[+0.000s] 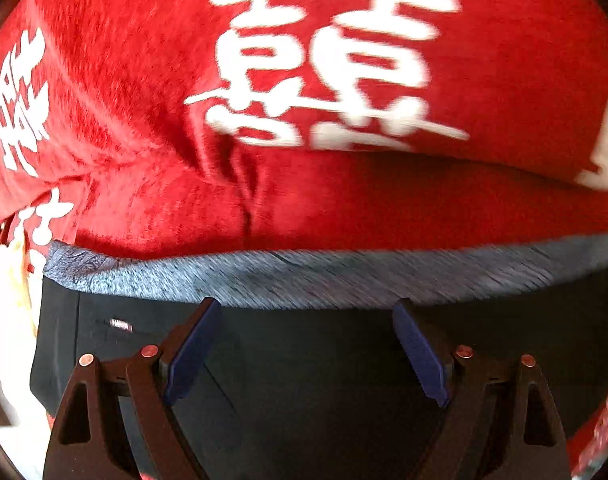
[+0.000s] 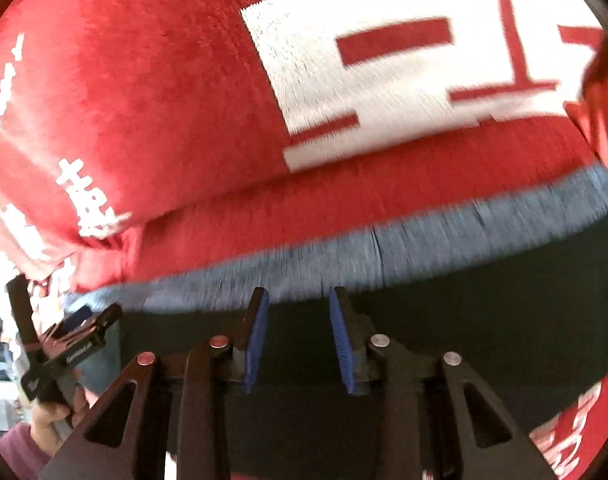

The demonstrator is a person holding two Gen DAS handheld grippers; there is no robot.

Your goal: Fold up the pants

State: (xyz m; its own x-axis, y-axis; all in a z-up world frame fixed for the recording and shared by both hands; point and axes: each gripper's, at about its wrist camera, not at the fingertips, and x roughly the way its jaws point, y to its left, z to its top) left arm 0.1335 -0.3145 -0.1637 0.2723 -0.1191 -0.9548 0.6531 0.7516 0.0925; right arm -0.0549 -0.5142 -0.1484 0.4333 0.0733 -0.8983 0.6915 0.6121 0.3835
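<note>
Black pants (image 1: 304,368) with a grey heathered waistband (image 1: 304,276) lie on a red blanket with white characters (image 1: 144,100). My left gripper (image 1: 306,312) is open wide, its blue pads just short of the waistband, over the black cloth. In the right wrist view the same black pants (image 2: 464,340) and grey waistband (image 2: 424,240) show. My right gripper (image 2: 300,300) is open with a narrower gap, its tips at the waistband's near edge, holding nothing. The left gripper (image 2: 76,328) shows at the far left of that view, held by a hand.
The red blanket (image 2: 144,100) with a large white patch (image 2: 384,80) covers the surface beyond the waistband. A pale label or tag (image 1: 12,280) lies at the left edge. A small silver tag (image 1: 120,325) sits on the pants.
</note>
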